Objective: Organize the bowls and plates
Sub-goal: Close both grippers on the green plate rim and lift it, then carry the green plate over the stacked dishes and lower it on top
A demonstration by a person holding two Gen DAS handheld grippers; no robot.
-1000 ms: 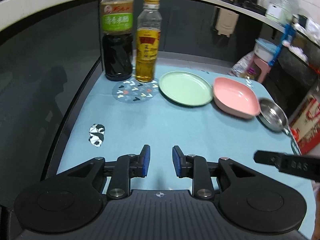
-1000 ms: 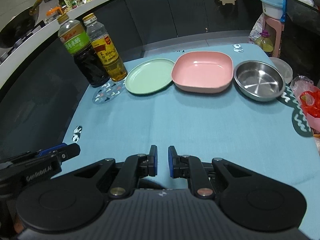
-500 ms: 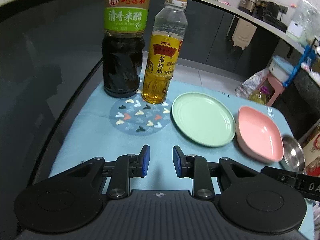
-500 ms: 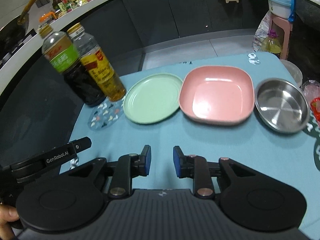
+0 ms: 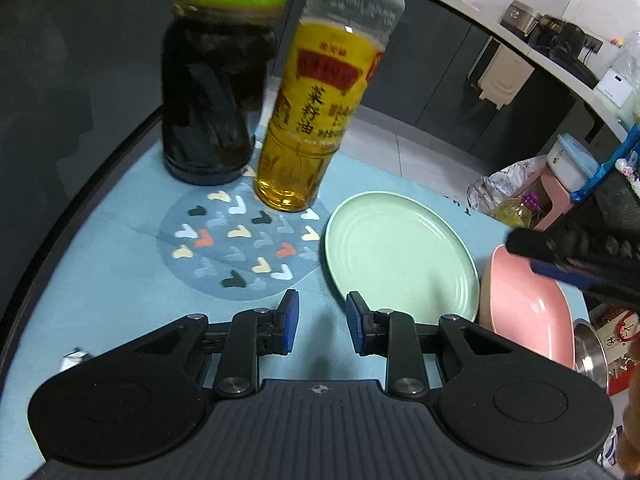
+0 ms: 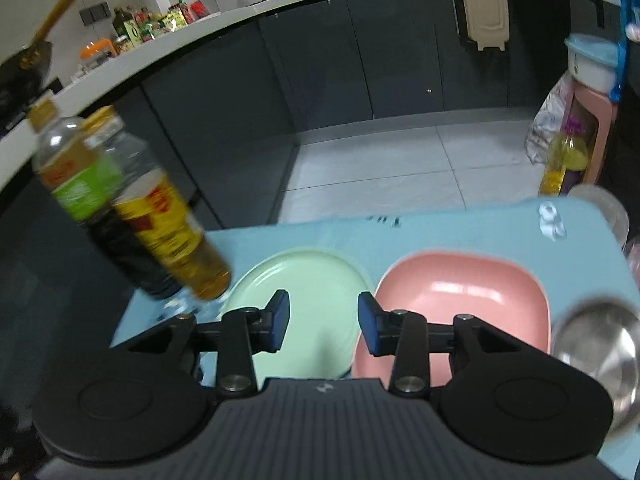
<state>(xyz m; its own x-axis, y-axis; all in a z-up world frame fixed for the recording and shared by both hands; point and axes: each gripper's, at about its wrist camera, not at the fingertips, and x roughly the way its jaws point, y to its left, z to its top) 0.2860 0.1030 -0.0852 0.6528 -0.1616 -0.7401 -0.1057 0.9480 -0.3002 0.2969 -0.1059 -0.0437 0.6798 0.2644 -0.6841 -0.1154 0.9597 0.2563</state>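
Note:
A round green plate (image 5: 400, 252) lies on the blue table, with a square pink bowl (image 5: 528, 312) to its right and a steel bowl (image 5: 592, 356) beyond that. My left gripper (image 5: 322, 322) is open and empty, just left of the green plate's near rim. My right gripper (image 6: 322, 326) is open and empty, over the gap between the green plate (image 6: 304, 280) and the pink bowl (image 6: 464, 300); the steel bowl (image 6: 600, 344) is at its right. The right gripper also shows in the left wrist view (image 5: 580, 264), above the pink bowl.
A dark vinegar bottle (image 5: 216, 92) and a yellow oil bottle (image 5: 316, 120) stand at the back left by a patterned round coaster (image 5: 240, 244). The blue table cloth (image 5: 100, 272) ends at a dark edge on the left. Floor and dark cabinets (image 6: 360, 80) lie beyond the table.
Both grippers have moved forward toward the dishes and bottles. The right gripper's jaws have opened wider and now sit over the plate and pink bowl.

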